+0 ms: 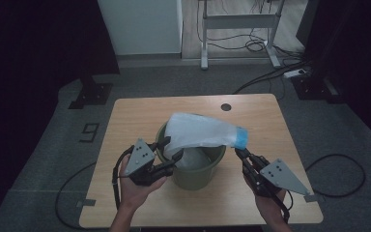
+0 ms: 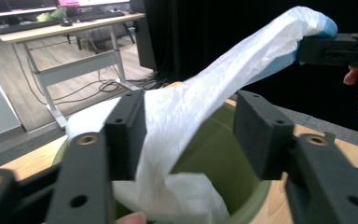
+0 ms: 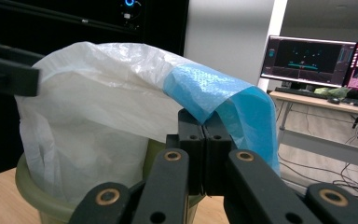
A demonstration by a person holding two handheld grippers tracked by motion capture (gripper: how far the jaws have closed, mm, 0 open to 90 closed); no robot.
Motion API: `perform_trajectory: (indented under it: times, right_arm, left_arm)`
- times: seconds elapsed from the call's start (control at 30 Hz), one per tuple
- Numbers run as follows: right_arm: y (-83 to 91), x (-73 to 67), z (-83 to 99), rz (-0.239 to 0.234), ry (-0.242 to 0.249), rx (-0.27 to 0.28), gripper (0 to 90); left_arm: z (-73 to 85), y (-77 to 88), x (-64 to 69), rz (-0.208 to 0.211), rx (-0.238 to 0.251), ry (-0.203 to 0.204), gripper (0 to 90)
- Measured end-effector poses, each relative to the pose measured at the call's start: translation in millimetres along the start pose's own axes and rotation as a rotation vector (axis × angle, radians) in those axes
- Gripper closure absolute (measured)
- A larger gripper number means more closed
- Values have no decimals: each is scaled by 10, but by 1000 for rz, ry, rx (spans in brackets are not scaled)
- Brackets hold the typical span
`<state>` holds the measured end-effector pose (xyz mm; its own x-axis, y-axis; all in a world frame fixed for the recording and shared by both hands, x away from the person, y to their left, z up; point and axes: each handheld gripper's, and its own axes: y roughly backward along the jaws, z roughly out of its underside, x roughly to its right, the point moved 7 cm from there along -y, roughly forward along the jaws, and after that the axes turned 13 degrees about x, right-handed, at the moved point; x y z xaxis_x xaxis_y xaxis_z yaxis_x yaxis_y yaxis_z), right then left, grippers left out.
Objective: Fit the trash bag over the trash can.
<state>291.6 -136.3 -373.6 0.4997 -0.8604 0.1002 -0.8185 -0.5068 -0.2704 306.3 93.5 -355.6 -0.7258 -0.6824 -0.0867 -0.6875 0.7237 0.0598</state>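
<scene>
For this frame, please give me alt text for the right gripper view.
The right tool, jaws shut, pinches the blue edge of a white plastic bag pulled up out of a green bucket on a wooden table. Monitors glow on a desk behind.

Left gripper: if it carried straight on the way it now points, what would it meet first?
Most likely the white plastic bag: the left gripper has open jaws on either side of the sheet, which runs up out of the green bucket. The bucket's inner wall lies just behind, though depth is hard to judge.
</scene>
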Motion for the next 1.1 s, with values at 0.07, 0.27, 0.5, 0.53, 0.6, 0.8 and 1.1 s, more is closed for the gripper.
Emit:
perform_trajectory:
  times: [0.07,0.27,0.5,0.53,0.6,0.8,1.1]
  right_arm:
    - [3,0,10,-4,1,-3,879]
    - [21,4,52,-13,-3,-17,879]
    - [95,-73,197,-59,-34,-57,878]
    - [106,-110,220,-70,-33,-62,878]
    - [135,-189,273,-94,-39,-76,878]
    - [204,-362,436,-158,-65,-127,861]
    - [336,-384,437,-204,-193,-101,586]
  left_arm:
    - [-2,-45,3,14,-6,-13,581]
    - [31,-78,30,79,-5,28,809]
    - [142,79,-69,51,65,137,895]
    - [194,128,-76,40,69,142,896]
    - [218,155,-78,37,71,146,896]
    - [371,324,-80,34,73,179,896]
    - [543,411,-184,5,74,239,896]
